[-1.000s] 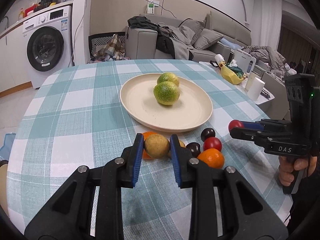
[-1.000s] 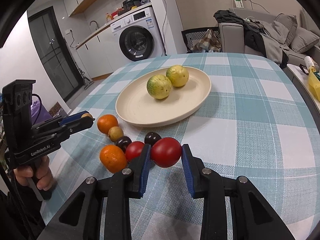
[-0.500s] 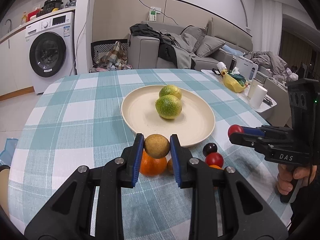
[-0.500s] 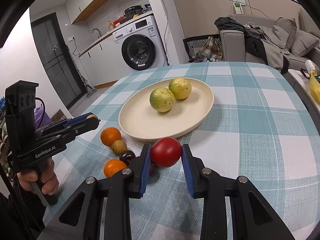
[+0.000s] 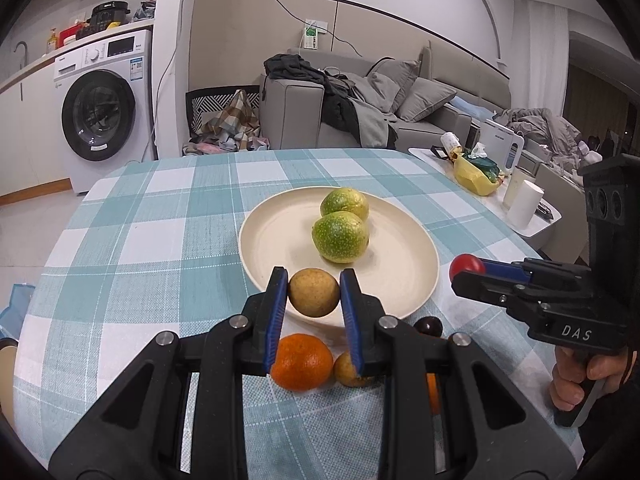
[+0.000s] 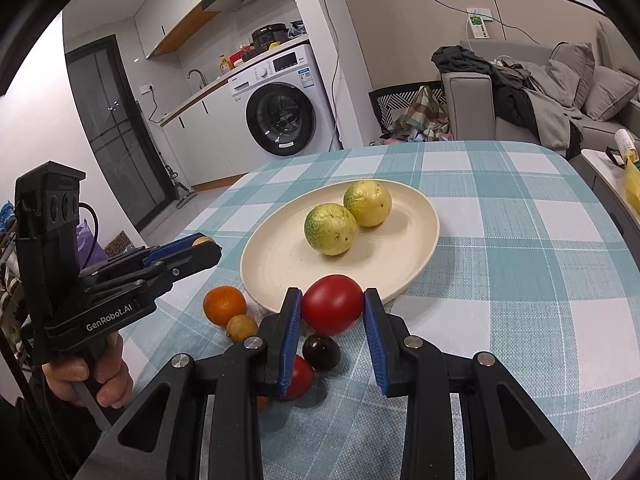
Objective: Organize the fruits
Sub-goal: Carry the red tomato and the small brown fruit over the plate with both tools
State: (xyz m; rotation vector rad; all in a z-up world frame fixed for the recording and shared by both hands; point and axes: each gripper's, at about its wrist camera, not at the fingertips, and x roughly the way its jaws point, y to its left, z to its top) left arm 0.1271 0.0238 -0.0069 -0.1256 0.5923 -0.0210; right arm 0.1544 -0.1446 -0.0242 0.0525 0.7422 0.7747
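Both fruits are in the air at the near rim of the cream plate (image 5: 416,240), and that is where the trouble lies. The left hand-held gripper (image 5: 314,294) is clamped on a small brown fruit (image 5: 314,293), perhaps a kiwi, pinched at its widest part between the blue pads (image 5: 277,312). The right hand-held gripper (image 6: 332,306) is closed on a red tomato (image 6: 332,304), also held across its middle, just above the plate's edge.

Round, smooth skins give the pads little to bite on, so a small tilt or a loosened squeeze could let either fruit roll out, likely onto the checked tablecloth (image 5: 140,264) near the table's front edge. A harder squeeze could bruise the tomato.

The two green citrus fruits (image 5: 340,236) sit touching one another on the far half of the plate. A fruit released with any forward push could knock them, or roll on across the shallow dish.

Both grippers head for the same near rim, so they could collide, or brush the orange (image 5: 302,360) and the dark plum (image 6: 321,352) lying below them on the table.
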